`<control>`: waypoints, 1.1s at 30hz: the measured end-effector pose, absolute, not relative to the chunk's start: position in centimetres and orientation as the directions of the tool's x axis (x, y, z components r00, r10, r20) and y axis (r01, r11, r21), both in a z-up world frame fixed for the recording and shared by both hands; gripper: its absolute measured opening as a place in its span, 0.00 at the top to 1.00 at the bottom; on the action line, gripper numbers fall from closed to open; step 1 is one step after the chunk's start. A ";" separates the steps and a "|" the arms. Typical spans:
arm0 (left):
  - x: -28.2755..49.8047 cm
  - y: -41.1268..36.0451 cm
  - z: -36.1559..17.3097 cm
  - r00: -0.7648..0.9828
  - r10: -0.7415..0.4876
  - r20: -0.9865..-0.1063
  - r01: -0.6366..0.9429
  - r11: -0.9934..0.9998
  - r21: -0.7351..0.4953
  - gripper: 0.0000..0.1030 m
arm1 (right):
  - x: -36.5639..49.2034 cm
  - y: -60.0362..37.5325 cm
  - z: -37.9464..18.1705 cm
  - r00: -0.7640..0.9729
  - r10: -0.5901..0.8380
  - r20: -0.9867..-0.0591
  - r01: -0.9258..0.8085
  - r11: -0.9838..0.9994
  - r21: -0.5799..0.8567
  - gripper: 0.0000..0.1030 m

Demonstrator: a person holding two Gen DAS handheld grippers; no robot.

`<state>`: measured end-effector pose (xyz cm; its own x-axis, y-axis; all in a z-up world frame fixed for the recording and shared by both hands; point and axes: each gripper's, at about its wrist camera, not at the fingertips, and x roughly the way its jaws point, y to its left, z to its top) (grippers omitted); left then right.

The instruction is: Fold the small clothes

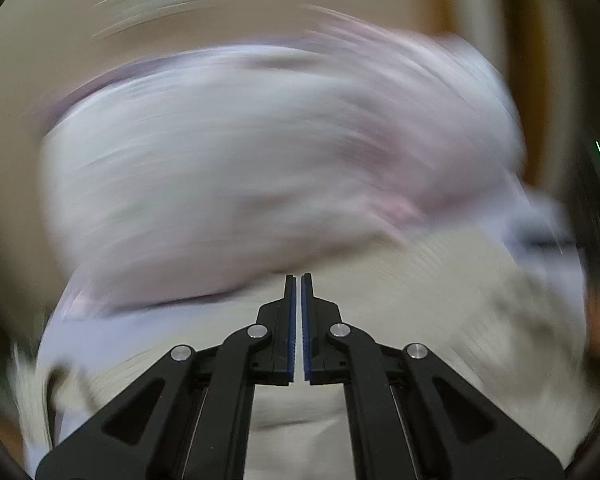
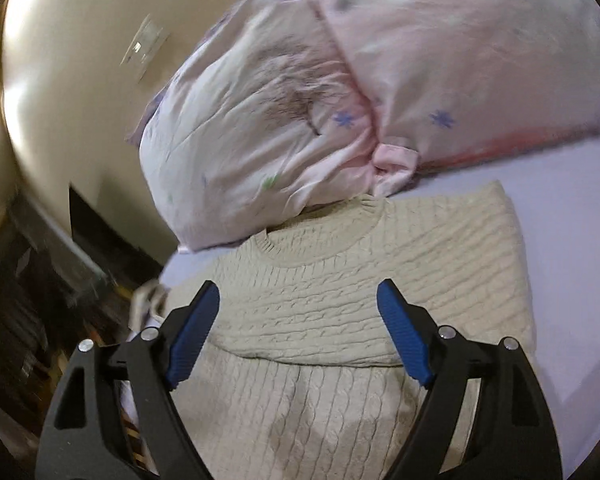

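A cream cable-knit sweater [image 2: 340, 300] lies on a pale lilac bed sheet [image 2: 572, 248], its neckline toward the pillows and a fold line across it. My right gripper [image 2: 300, 292] is open and empty, its blue pads [image 2: 192, 332] spread just above the sweater below the collar. The left wrist view is heavily blurred. There my left gripper [image 1: 300, 280] is shut with nothing visible between the pads, over the cream sweater [image 1: 420, 280].
Two pink and white patterned pillows [image 2: 260, 140] lie right behind the sweater's collar; they also fill the left wrist view [image 1: 260, 160]. A cream wall [image 2: 80, 60] stands behind. The bed's left edge drops to dark clutter [image 2: 40, 300].
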<state>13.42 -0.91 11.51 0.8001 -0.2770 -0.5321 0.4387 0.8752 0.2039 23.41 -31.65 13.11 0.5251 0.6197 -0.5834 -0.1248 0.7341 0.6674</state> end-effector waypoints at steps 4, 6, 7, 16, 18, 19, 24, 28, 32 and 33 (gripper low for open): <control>10.4 -7.6 6.0 0.654 -0.344 -0.674 0.628 0.743 0.231 0.96 | 23.0 -32.9 11.5 0.499 0.614 -0.612 -0.078 0.735 0.673 0.22; 10.8 -4.7 6.1 0.618 -0.369 -0.694 0.599 0.793 0.113 0.86 | 22.7 -33.5 11.3 0.508 0.597 -0.621 -0.076 0.749 0.658 0.22; 11.5 -2.7 6.5 0.611 -0.378 -0.696 0.560 0.827 0.043 0.68 | 22.7 -33.8 11.1 0.513 0.594 -0.620 -0.073 0.749 0.658 0.22; 15.3 30.7 4.8 0.736 -0.147 -0.661 -0.419 0.667 -0.616 0.26 | 22.8 -31.7 9.5 0.492 0.638 -0.592 -0.148 0.732 0.665 0.22; 14.9 34.0 3.2 0.736 -0.125 -0.666 -0.503 0.558 -0.660 0.26 | 22.8 -31.1 9.4 0.490 0.633 -0.600 -0.170 0.744 0.646 0.22; 14.7 35.3 2.3 0.741 -0.127 -0.660 -0.529 0.495 -0.689 0.28 | 22.8 -30.9 9.4 0.490 0.632 -0.601 -0.179 0.747 0.640 0.22; 13.9 37.9 0.7 0.813 -0.088 -0.576 -0.535 0.277 -0.798 0.41 | 22.7 -30.6 9.5 0.490 0.632 -0.601 -0.195 0.751 0.631 0.22; 13.4 40.7 -0.3 0.779 -0.017 -0.627 -0.608 0.222 -0.762 0.81 | 22.5 -30.4 9.2 0.481 0.643 -0.596 -0.203 0.743 0.637 0.22; 15.3 39.5 3.8 0.766 0.047 -0.641 -0.605 0.391 -0.694 0.93 | 22.3 -30.4 9.5 0.492 0.650 -0.579 -0.216 0.736 0.642 0.22; 15.9 38.4 5.4 0.780 0.058 -0.623 -0.577 0.452 -0.681 0.94 | 22.2 -30.5 9.6 0.499 0.651 -0.571 -0.218 0.733 0.645 0.22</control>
